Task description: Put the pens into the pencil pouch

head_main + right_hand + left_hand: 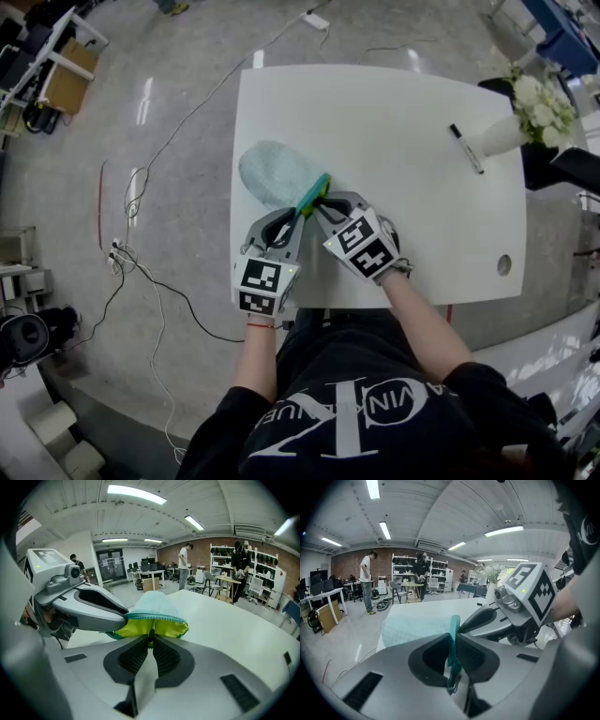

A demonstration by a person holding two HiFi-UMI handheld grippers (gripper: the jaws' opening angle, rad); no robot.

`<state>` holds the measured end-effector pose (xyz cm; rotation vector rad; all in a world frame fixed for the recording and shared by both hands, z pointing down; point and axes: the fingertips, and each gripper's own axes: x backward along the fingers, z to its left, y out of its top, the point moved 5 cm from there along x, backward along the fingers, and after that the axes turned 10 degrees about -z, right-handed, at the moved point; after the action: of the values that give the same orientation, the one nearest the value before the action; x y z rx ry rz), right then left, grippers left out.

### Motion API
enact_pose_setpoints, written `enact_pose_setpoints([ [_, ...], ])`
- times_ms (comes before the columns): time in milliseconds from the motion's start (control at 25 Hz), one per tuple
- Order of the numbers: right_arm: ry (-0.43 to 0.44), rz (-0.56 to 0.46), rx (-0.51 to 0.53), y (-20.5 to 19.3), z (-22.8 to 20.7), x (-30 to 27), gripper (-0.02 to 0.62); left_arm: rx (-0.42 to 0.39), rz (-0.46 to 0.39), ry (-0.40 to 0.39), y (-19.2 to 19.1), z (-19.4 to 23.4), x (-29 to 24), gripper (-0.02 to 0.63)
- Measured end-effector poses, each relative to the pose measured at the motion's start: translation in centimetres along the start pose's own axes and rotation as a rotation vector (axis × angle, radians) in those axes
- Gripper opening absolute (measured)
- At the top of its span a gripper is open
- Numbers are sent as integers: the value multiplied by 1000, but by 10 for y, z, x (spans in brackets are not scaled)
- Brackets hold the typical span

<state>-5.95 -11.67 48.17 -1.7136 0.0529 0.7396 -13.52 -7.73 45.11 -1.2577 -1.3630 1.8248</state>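
Dark shirt [356, 412] of the person fills the foot of the head view. Beyond it, two grippers meet over the near part of one white table [412, 225]: the left gripper [300, 214] and the right gripper [324, 210], both at the mouth of a single pale blue pencil pouch [274, 173]. One pen [466, 148] lies well apart from the pouch, near one vase [499, 137] of white flowers (far right corner). Left gripper view: the jaws pinch the pouch's teal zip edge [453, 634]. Right gripper view: the jaws are pressed on the opposite lip, and the yellow lining [140, 629] shows in the gaping mouth.
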Motion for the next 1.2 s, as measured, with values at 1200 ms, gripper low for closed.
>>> enact_pose_setpoints([
  [1200,-119,-63,-75,-16,-34,51,60,-12,43,-15,-8,5,-22,41],
])
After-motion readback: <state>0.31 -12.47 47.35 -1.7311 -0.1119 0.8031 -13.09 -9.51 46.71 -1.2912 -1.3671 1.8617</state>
